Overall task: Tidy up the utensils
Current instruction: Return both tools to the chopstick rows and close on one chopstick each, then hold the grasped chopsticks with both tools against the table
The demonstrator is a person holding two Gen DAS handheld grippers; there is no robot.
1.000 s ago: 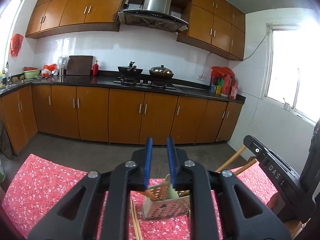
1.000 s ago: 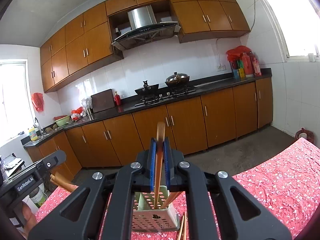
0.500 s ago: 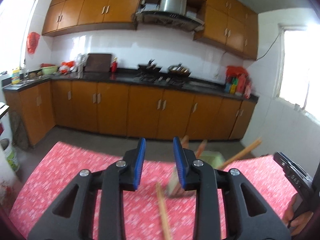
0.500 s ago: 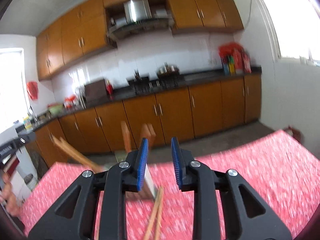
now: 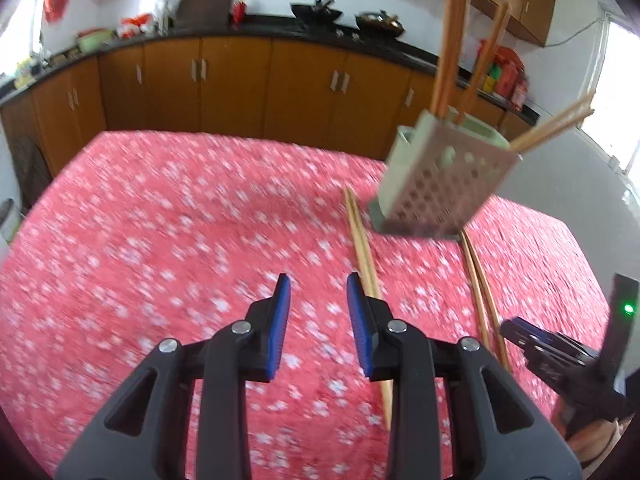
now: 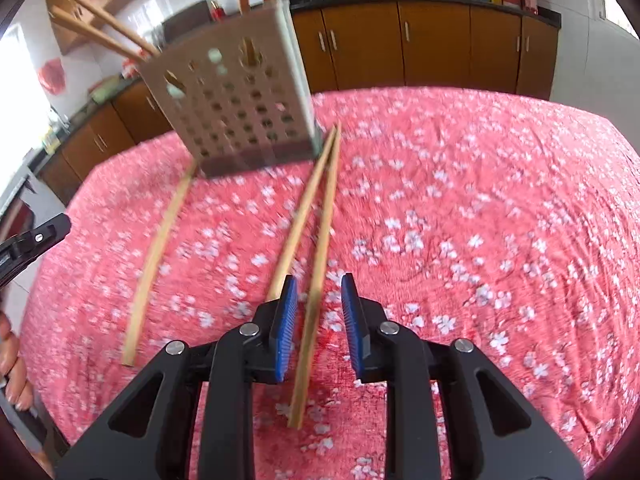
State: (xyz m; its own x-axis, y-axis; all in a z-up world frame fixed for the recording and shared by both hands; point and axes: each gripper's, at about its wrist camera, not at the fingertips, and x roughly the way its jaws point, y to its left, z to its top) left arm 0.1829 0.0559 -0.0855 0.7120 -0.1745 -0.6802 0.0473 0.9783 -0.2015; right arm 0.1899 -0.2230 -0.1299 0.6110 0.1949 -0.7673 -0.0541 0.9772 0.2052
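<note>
Hovering over the red flowered cloth, the right claw has its blue pads apart and empty, with one chopstick of a pair lying between them on the cloth and its mate just to the left. A lone chopstick lies further left. Ahead of the claw stands the perforated holder, sticks leaning out of it. The left claw is likewise spread and empty; a chopstick runs past its right pad toward the holder, ahead to the right. Cabinets stand beyond.
</note>
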